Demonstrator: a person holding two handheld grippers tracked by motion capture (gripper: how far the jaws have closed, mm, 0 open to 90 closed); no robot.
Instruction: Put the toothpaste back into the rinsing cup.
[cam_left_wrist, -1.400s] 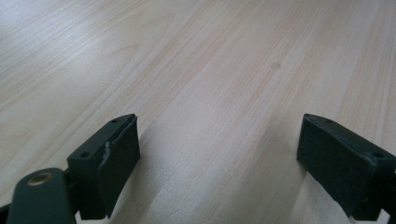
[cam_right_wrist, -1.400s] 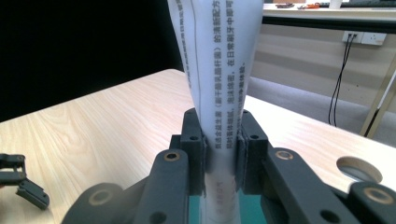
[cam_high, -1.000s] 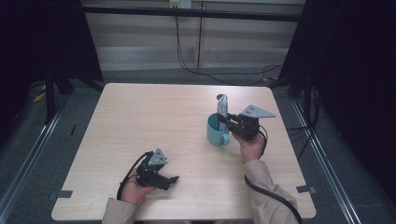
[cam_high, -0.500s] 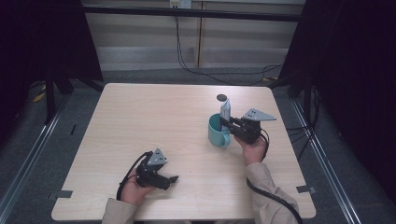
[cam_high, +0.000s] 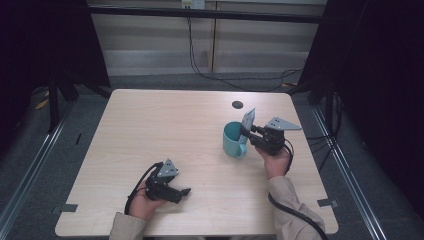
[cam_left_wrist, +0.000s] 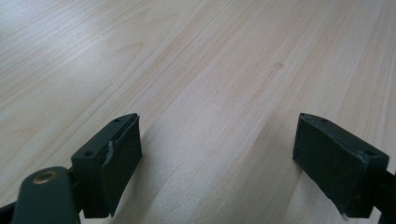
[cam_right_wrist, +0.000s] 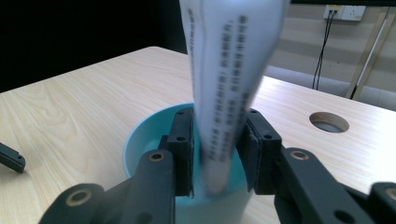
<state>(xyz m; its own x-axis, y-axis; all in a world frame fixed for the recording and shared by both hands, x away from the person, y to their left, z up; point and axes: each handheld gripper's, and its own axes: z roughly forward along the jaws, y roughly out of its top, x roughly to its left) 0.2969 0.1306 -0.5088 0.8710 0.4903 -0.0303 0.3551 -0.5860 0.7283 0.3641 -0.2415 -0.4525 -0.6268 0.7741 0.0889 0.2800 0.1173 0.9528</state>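
Right gripper (cam_high: 248, 131): held level at the table's right, jaws clamped on a printed packet (cam_right_wrist: 229, 79).
Packet: stood upright over the teal mug (cam_high: 232, 141).
Left gripper (cam_high: 181, 192): rested near-left on the table (cam_high: 150, 130), jaws spread wide.

Standing on grey floor (cam_high: 45, 165): pale wood counter (cam_high: 165, 125), round hole (cam_high: 237, 104) near far edge | hanging at sides: black curtains (cam_high: 380, 75) | running along pale back wall (cam_high: 150, 35): dark cables (cam_high: 200, 65) | glowing softly: overhead light.
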